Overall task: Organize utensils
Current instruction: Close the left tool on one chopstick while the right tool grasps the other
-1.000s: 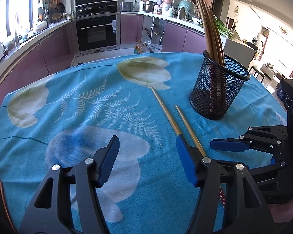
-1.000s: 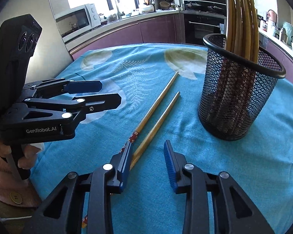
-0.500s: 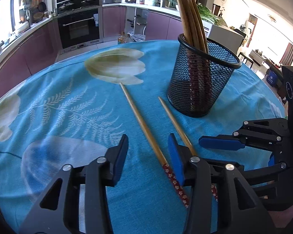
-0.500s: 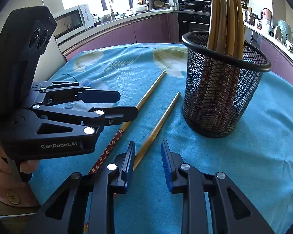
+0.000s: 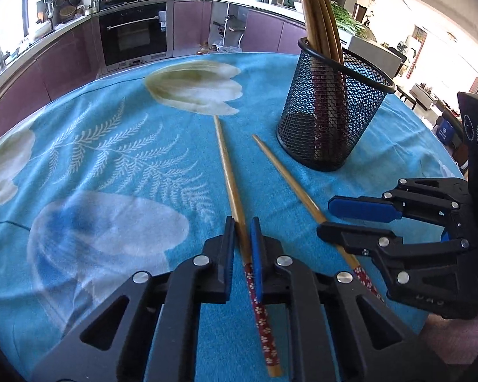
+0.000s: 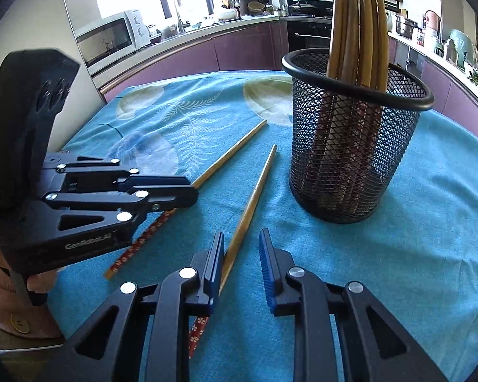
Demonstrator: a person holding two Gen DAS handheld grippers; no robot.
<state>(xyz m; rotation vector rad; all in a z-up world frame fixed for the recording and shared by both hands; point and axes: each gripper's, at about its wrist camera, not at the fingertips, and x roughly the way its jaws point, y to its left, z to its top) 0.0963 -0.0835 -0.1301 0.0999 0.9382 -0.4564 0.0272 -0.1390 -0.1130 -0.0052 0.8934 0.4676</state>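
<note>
Two wooden chopsticks with red flowered ends lie on the blue cloth. My left gripper point(image 5: 242, 232) is shut on the left chopstick point(image 5: 227, 165), which still rests on the cloth; the gripper also shows in the right wrist view point(image 6: 188, 191). My right gripper point(image 6: 241, 248) is open around the right chopstick point(image 6: 255, 197), whose shaft lies against the left finger. It also shows in the left wrist view point(image 5: 326, 219). A black mesh holder point(image 5: 331, 121) with several chopsticks stands just beyond both.
The round table's blue flowered cloth point(image 5: 111, 159) reaches to the table edge near me. Kitchen cabinets and an oven point(image 5: 133, 31) stand behind the table. A microwave point(image 6: 108, 38) sits on the counter at the left.
My left gripper has moved right onto the left chopstick and closed on it. My right gripper has moved forward around the right chopstick and stays open.
</note>
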